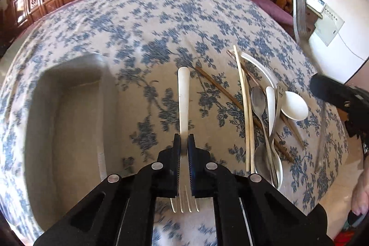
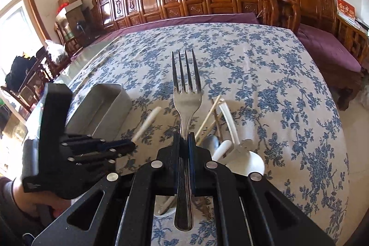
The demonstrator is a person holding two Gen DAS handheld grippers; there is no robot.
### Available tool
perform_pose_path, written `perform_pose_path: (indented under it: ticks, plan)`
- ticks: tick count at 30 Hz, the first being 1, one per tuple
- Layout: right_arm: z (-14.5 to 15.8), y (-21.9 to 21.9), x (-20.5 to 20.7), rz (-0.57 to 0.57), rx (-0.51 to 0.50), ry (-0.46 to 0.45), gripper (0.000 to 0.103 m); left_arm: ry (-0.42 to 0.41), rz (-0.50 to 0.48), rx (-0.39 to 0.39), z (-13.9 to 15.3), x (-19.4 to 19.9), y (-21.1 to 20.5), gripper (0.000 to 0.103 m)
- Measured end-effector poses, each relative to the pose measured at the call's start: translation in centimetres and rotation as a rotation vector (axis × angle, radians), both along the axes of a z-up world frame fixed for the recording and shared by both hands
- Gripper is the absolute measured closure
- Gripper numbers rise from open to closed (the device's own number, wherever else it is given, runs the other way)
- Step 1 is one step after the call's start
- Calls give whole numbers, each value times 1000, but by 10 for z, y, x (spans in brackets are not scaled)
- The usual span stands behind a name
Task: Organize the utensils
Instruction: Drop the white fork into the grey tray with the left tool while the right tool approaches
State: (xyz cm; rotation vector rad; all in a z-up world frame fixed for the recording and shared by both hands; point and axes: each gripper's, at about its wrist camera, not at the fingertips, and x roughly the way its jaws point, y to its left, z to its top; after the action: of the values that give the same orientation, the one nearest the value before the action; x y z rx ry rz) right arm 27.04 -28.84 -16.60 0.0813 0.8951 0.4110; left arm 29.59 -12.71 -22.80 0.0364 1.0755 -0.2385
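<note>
My left gripper is shut on a white-handled fork, handle pointing away, tines toward the camera, held above the tablecloth just right of a grey rectangular tray. My right gripper is shut on an all-steel fork, tines pointing away, held above the utensil pile. The left gripper and its fork's white handle show at the left in the right wrist view, next to the tray. The pile holds pale chopsticks, dark chopsticks, steel spoons and white spoons.
The table wears a blue floral cloth. A carved wooden bench with purple cushions runs behind and to the right. Chairs and boxes stand at the left by a window. The right gripper's body shows at the far right.
</note>
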Motion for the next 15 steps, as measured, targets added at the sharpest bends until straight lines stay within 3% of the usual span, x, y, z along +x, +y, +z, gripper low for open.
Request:
perform_pose_path:
  ticks: [15]
  plan:
    - [9, 32, -11, 67, -10, -19, 95, -125, 38, -16, 56, -28, 71, 98]
